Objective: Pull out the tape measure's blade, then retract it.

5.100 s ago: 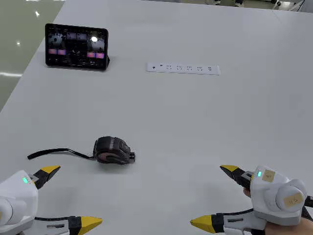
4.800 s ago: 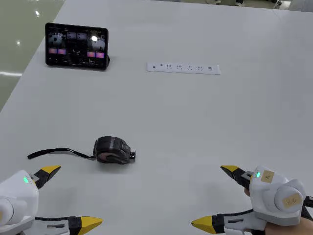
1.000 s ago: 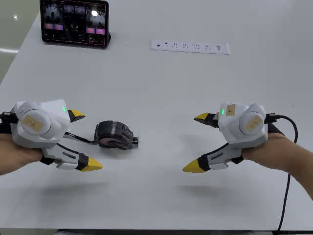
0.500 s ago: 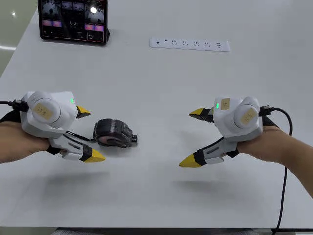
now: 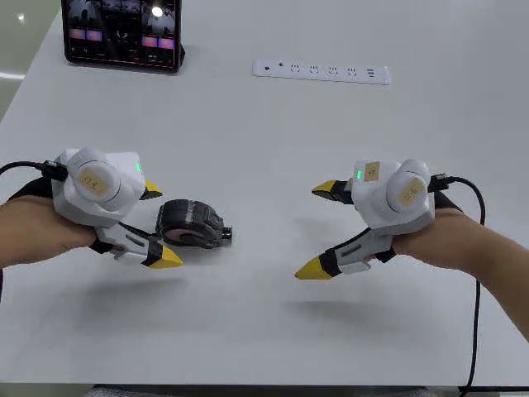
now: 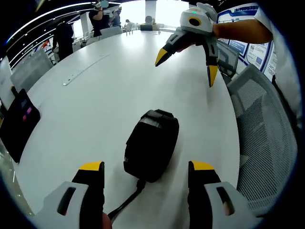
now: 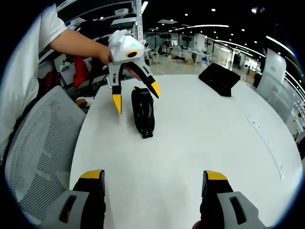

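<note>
A black tape measure lies on its side on the white table, blade fully in, tip hook pointing right. My left gripper is open, and its yellow-tipped jaws straddle the rear end of the case without touching it. In the left gripper view the tape measure lies between my open left gripper tips, its strap trailing back toward me. My right gripper hangs open about a hand's width right of the hook, holding nothing. The right gripper view shows the tape measure well ahead of my right gripper.
A dark tablet stands at the far left and a white power strip lies at the far middle. Mesh chairs stand along the table's near edge. Bare tabletop lies between the two grippers.
Both grippers have come up from the near edge to the tape measure's level. In the last second the left one slid right around the case's rear; the right one drifted left toward the hook.
</note>
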{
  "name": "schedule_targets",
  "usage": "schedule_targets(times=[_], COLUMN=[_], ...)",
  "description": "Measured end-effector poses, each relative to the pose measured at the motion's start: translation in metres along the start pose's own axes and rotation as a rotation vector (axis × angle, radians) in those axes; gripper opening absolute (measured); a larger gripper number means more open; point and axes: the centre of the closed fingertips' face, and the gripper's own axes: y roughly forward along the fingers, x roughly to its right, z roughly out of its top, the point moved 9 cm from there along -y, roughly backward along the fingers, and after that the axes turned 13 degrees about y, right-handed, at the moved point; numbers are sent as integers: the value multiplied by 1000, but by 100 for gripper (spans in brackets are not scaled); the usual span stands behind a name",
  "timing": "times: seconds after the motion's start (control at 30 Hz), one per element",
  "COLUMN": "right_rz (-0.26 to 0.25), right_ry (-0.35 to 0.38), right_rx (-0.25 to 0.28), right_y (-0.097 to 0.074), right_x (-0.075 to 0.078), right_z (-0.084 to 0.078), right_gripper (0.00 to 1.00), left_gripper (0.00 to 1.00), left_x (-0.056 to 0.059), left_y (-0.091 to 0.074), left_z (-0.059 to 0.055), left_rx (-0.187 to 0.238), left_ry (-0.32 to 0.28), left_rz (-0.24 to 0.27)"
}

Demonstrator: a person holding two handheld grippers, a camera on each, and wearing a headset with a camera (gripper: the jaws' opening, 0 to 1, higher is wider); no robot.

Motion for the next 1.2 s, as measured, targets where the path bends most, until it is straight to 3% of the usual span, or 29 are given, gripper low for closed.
schedule_targets(times=[0.37, 1.2], right_rz=[11, 38], right_ry=[2, 7], right_rx=[1, 6], right_y=[7, 19], right_x=[-1, -5], right_z=[2, 5], right_gripper=[82, 77], left_gripper=[57, 36], left_x=[0, -1], left_y=[6, 16], left_z=[-2, 2], left_rx=[-17, -10], left_ry=[19, 46], left_rz=[-16, -56])
